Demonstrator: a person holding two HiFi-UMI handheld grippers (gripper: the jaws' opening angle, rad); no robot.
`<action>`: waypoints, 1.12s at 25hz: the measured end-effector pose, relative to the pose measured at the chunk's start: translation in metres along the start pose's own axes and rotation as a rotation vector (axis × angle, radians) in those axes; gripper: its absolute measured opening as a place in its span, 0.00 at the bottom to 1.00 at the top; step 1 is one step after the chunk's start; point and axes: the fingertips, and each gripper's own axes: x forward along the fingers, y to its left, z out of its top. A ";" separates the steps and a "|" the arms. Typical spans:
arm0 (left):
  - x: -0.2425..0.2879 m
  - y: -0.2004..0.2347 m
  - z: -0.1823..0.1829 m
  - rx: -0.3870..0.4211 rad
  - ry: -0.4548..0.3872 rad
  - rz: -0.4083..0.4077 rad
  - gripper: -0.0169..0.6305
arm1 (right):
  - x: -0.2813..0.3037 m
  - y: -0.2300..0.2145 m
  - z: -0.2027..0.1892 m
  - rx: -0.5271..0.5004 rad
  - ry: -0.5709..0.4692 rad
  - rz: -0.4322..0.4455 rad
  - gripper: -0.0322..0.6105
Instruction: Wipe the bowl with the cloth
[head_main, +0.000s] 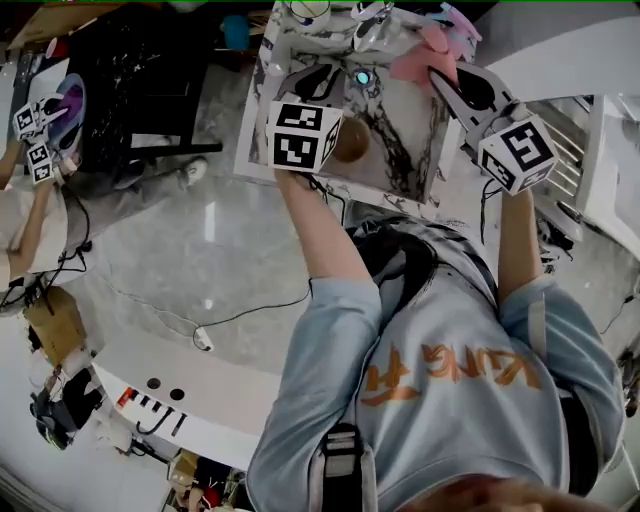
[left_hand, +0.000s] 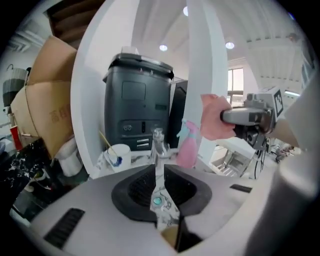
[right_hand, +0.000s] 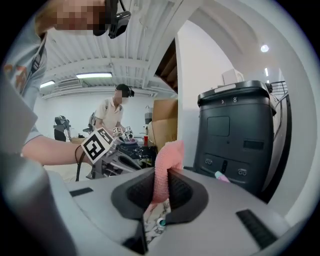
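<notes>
- The person in a pale blue shirt (head_main: 450, 390) is reaching both arms out over a marble-patterned sink (head_main: 405, 150).
- The left gripper (left_hand: 158, 167) is hovering over the sink with its jaws drawn almost together. Only a thin slit is showing between them, and they are gripping nothing.
- The brown bowl (head_main: 351, 140) is lying in the sink just beside and below the left gripper's marker cube, apart from its jaws.
- The right gripper (right_hand: 161, 172) is hanging over the sink's right side. Its jaws are pinching the pink cloth (right_hand: 167, 162), which is sticking up from between them.
- The cloth is staying clear of the bowl, off to the bowl's right.
- A teal drain (head_main: 362, 77) is showing in the sink floor beyond the bowl.
- A chrome faucet (left_hand: 158, 142) is standing at the sink's far edge, with a white cup (left_hand: 119, 154) to its left and a pink spray bottle (left_hand: 187, 142) to its right.
- A black bin (left_hand: 139, 100) is standing behind them, and a cardboard box (left_hand: 42, 115) is sitting further left.
</notes>
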 end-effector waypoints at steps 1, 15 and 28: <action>-0.009 -0.002 0.014 -0.010 -0.045 0.009 0.13 | -0.004 -0.002 0.009 -0.004 -0.022 0.001 0.13; -0.117 -0.050 0.186 0.036 -0.592 0.339 0.06 | -0.055 -0.064 0.110 0.051 -0.340 -0.220 0.13; -0.131 -0.049 0.176 -0.083 -0.589 0.458 0.06 | -0.074 -0.074 0.105 0.049 -0.308 -0.321 0.13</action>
